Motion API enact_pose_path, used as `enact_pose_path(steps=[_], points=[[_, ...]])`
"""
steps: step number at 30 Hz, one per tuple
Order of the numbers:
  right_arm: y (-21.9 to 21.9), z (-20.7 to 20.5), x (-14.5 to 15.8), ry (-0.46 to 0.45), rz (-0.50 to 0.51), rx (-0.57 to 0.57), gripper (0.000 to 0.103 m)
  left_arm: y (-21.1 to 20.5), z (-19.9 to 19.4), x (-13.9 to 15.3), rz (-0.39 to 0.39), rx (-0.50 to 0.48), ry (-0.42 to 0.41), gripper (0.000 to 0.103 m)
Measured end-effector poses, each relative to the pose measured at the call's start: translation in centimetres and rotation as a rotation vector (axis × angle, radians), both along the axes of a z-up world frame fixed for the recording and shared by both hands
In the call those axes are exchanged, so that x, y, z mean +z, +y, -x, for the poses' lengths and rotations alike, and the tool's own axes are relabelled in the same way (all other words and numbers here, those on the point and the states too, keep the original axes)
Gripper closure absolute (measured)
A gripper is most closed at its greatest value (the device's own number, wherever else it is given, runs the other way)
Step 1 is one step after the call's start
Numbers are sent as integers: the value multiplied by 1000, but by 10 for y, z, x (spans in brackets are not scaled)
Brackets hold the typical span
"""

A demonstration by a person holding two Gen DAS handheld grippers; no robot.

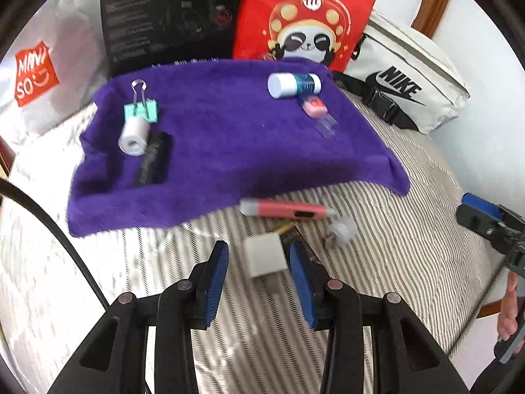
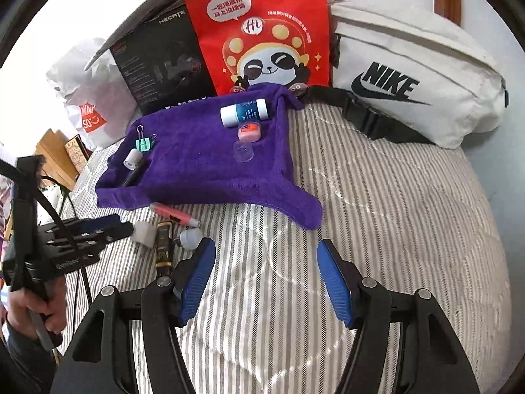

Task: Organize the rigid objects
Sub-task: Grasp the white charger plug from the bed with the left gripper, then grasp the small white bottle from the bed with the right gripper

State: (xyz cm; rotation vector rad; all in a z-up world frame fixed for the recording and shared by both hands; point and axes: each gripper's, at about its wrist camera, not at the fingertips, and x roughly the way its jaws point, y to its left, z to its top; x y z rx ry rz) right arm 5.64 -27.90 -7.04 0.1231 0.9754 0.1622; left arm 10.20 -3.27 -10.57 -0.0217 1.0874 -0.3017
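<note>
A purple towel on the striped bed carries a green binder clip, a white roll, a black stick, a blue-and-white bottle, a pink pot and a clear lid. In front of it lie a pink pen, a white charger cube, a black-and-gold tube and a grey cap. My left gripper is open around the cube, with a gap at its left pad. My right gripper stands open over bare bedding.
Behind the towel stand a black box, a red panda bag, a white Nike bag and a white Miniso bag. The striped quilt spreads to the right. A person's hand holds the left gripper's handle.
</note>
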Motion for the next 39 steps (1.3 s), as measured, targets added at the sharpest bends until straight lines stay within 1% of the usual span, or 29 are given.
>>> enact_pose_path(steps=[4,6,8,9,11,14,18,20,22,24,28,31,34,36,39], points=[[-6,8,4,10,-1,-2,39,-5,-2,-11,10,10,31,66],[-9,11,4,19,-4,-2,39,-6,-4,-14,8,17,33,66],[-9,12,3,27,-7,0,39,-6,-9,-20,-11,31,47,66],[-9,13,3,27,-11,1,39,-5,-10,-22,-28,39,48,64],[-8,14,4,25,-17,6,39,-1,-10,-23,-36,51,44,64],[-4,17,6,15,5,12,39,4,-8,-21,-50,65,27,64],[1,16,5,18,8,33,39,0,-11,-22,-80,39,17,64],[3,14,2,28,7,40,39,-4,-14,-27,-106,31,19,66],[5,13,-1,37,6,47,39,-9,-13,-28,-131,17,-1,78],[7,13,-4,46,8,56,39,-11,-12,-28,-142,20,-6,78],[14,15,-12,53,12,81,39,-8,-10,-27,-138,18,-9,78],[20,15,-20,60,4,94,39,3,-3,-26,-188,45,-18,78],[27,14,-26,37,-8,113,39,19,7,-27,-206,66,-32,78],[34,13,-30,-1,-6,127,39,32,14,-27,-188,78,-40,78],[46,8,-37,-40,8,152,39,39,17,-29,-160,89,-50,78]])
